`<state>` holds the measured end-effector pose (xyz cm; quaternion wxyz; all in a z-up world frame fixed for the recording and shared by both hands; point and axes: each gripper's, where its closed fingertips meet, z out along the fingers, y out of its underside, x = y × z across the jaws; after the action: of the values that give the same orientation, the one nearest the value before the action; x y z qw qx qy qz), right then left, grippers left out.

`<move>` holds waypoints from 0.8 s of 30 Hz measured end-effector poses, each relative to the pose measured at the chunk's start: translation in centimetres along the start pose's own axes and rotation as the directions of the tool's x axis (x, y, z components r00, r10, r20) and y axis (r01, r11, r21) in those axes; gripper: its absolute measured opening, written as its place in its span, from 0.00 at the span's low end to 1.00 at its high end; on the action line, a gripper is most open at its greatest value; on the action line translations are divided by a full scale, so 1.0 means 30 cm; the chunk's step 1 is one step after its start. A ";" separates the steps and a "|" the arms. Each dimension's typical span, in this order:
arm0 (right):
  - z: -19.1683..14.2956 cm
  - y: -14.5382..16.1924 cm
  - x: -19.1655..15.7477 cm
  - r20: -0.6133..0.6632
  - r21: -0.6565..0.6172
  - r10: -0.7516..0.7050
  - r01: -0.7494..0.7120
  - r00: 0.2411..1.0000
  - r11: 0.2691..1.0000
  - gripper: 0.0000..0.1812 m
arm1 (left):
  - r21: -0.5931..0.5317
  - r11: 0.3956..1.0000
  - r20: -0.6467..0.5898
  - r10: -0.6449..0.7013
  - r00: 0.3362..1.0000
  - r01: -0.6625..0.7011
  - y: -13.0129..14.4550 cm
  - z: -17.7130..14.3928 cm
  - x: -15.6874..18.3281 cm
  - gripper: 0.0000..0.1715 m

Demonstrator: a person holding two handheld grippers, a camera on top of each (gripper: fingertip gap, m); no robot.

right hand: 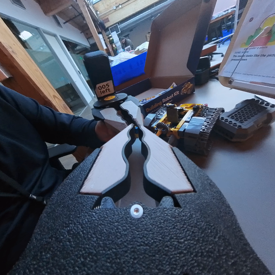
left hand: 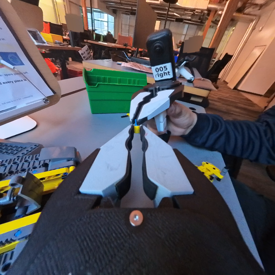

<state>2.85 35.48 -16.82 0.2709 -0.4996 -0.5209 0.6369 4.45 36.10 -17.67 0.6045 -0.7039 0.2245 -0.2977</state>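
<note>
Two grippers (left hand: 136, 129) (right hand: 136, 131) meet tip-to-tip, pinching pieces.

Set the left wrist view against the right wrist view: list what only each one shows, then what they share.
Only the left wrist view: a green bin on the table, and a loose yellow assembly near the table's edge.

Only the right wrist view: an open cardboard box, and a dark grey studded piece beside the tracked model.

Both: the left tongs shut on a small yellow piece, the right tongs pinching its blue pin tip to tip, and the tracked model.
</note>
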 end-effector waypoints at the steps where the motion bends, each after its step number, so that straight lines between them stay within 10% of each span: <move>1: 0.002 -0.003 0.001 0.000 0.010 0.010 -0.010 1.000 1.000 0.00 | 0.000 1.000 0.010 0.008 1.000 -0.008 -0.002 -0.002 -0.003 0.03; 7: 0.011 -0.011 0.014 -0.073 0.009 -0.037 0.038 0.997 0.999 0.00 | 0.017 1.000 0.056 -0.019 0.998 0.018 -0.004 -0.003 -0.019 0.03; 15: 0.020 -0.096 0.025 -0.128 0.179 0.047 -0.023 0.991 0.983 0.00 | -0.016 0.957 0.273 0.283 0.919 -0.289 -0.076 -0.013 -0.060 0.04; 21: 0.012 -0.130 -0.005 -0.097 0.245 0.037 -0.012 0.995 0.969 0.00 | 0.166 0.980 0.033 -0.112 0.993 0.106 -0.112 -0.014 -0.023 0.04; 24: 0.022 -0.118 0.005 -0.114 0.229 0.040 -0.013 0.993 0.973 0.00 | 0.146 0.987 0.070 -0.078 0.994 0.067 -0.099 -0.020 -0.034 0.04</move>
<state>1.58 36.45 -13.59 0.3480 -0.5088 -0.4207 0.6656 3.19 36.85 -14.85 0.6504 -0.6772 0.1536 -0.3079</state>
